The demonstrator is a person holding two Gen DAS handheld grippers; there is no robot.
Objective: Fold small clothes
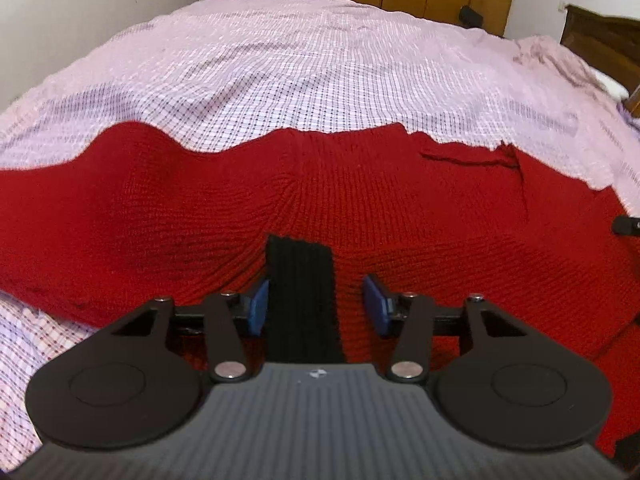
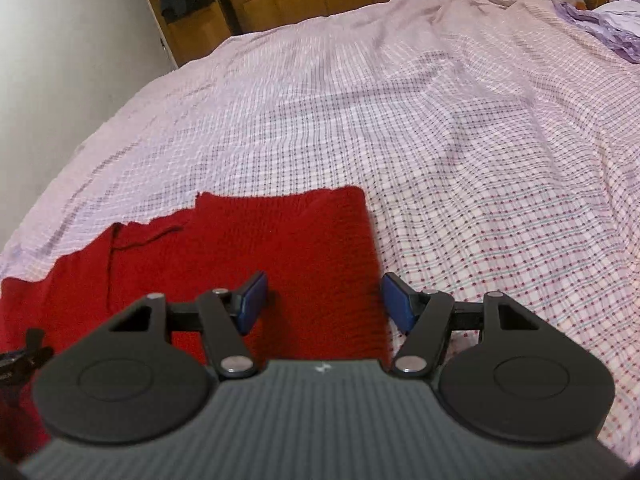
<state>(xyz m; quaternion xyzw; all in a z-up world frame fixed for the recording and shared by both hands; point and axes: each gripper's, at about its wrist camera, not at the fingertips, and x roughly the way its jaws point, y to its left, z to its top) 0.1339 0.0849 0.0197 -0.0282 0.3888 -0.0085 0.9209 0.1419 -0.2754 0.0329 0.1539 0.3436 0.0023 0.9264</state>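
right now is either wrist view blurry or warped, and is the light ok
Left wrist view: sharp on the red knit garment, though the fisheye bows the checked bedspread into a dome. Right wrist view: softer, the garment's right edge smeared as if by motion. Both views have dim, even indoor light with no glare and only faint shadows.

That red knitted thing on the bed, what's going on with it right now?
A person is working on a red knitted garment spread over a pink checked bedsheet, with a two-finger gripper in each hand. The left gripper straddles the garment's black ribbed band; its jaws stand apart, the right pad clear of the band, so nothing is pinched yet. The right gripper is open over the garment's right edge. The garment lies mostly flat.
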